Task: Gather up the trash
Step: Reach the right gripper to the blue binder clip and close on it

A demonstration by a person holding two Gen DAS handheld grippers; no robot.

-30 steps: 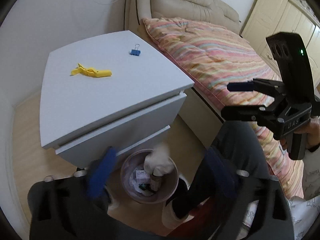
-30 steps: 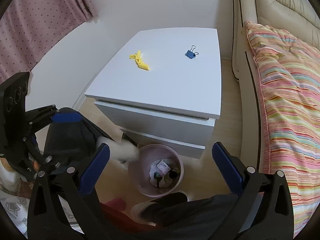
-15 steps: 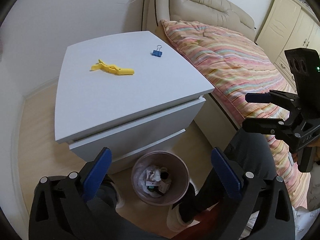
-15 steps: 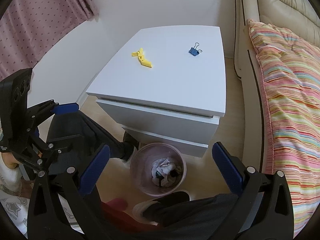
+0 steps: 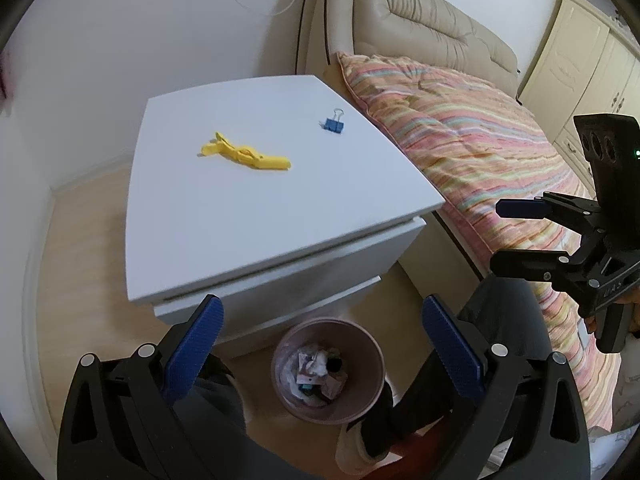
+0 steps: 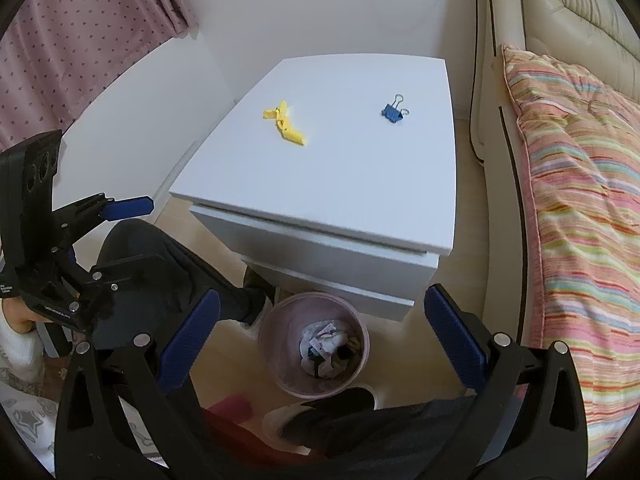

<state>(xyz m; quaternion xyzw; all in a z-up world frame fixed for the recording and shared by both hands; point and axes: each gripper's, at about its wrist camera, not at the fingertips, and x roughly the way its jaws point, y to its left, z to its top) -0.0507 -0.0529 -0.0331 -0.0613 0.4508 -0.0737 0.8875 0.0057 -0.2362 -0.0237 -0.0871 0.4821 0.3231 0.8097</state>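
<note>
A pink trash bin [image 5: 374,364] [image 6: 356,320] with crumpled paper and scraps stands on the floor in front of a white nightstand [image 5: 256,208] [image 6: 344,184]. On the nightstand lie a yellow clip-like piece [image 5: 245,155] [image 6: 285,123] and a blue binder clip [image 5: 333,123] [image 6: 393,110]. My left gripper [image 5: 322,316] is open and empty, above the bin; it also shows in the right wrist view [image 6: 120,236]. My right gripper [image 6: 322,312] is open and empty, above the bin; it also shows in the left wrist view [image 5: 502,236].
A bed with a striped quilt [image 5: 472,148] [image 6: 580,184] and beige headboard stands right of the nightstand. A pink curtain [image 6: 80,40] hangs at left. The person's legs and feet [image 6: 320,412] are beside the bin. A cream wardrobe [image 5: 584,56] is at the far right.
A white wad held by my left gripper over the bin a second ago now lies in the bin. The left gripper has since risen and both views have drawn back.
</note>
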